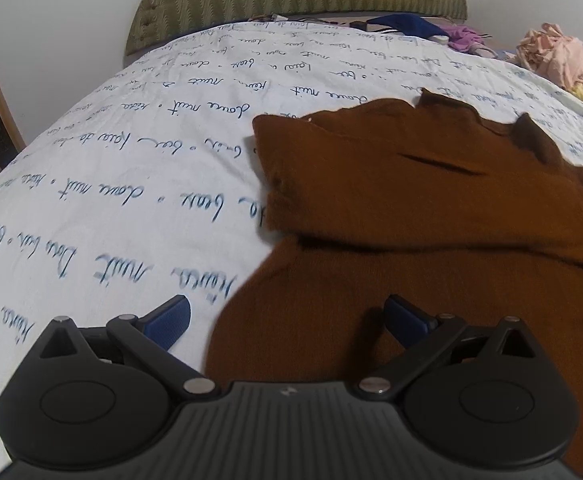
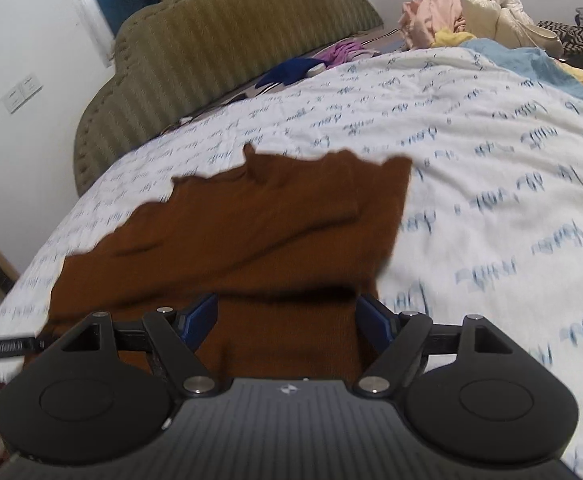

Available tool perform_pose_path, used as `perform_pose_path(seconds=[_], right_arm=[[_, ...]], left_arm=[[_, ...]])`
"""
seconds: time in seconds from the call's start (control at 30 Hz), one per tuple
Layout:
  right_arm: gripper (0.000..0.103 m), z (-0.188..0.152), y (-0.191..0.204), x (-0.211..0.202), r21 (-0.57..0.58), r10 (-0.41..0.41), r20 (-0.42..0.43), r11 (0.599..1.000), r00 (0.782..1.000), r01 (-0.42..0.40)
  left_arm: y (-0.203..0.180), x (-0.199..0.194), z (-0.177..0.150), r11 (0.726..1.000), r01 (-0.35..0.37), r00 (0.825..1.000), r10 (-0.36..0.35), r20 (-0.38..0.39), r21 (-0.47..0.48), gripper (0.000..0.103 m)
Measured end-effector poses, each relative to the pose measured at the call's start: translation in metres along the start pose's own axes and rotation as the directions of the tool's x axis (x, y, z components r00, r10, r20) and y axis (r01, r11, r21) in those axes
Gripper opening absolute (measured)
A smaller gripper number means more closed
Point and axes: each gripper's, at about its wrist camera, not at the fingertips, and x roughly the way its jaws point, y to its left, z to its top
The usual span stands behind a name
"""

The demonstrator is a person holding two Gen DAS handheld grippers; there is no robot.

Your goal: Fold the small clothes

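A brown knit garment [image 1: 431, 208] lies on the white bedspread with blue writing [image 1: 111, 168], its upper part folded over itself with a wavy edge at the far side. My left gripper [image 1: 287, 320] is open at the garment's near left edge, its left fingertip over the bedspread and its right one over the cloth. In the right wrist view the garment [image 2: 259, 224] lies ahead. My right gripper [image 2: 289, 318] is open, and a strip of the brown cloth lies between its blue pads [image 2: 201, 318].
A green padded headboard [image 1: 299, 0] stands at the far end of the bed. Dark blue and purple clothes [image 2: 311, 64] lie near it. A pile of pink, cream, yellow and light blue clothes [image 2: 471, 12] sits at the far right. A white wall with switches [image 2: 21, 94] is at the left.
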Motion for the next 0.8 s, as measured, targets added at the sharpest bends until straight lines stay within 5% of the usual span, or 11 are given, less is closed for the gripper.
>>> perform_pose_path(seconds=[0.23, 0.47, 0.8], right_arm=[[0.078, -0.045, 0.010, -0.033, -0.055, -0.023, 0.005, 0.998, 1.000, 0.024], [0.085, -0.062, 0.027, -0.046, -0.033, 0.057, 0.006, 0.998, 0.998, -0.057], [0.085, -0.062, 0.017, -0.069, -0.078, -0.005, 0.025, 0.997, 1.000, 0.007]], left_arm=[[0.016, -0.033, -0.047, 0.994, -0.097, 0.993, 0.094, 0.065, 0.047, 0.103], [0.018, -0.041, -0.063, 0.999, 0.040, 0.999, -0.039, 0.038, -0.023, 0.103], [0.034, -0.059, -0.077, 0.999, -0.036, 0.995, 0.039, 0.089, -0.032, 0.103]])
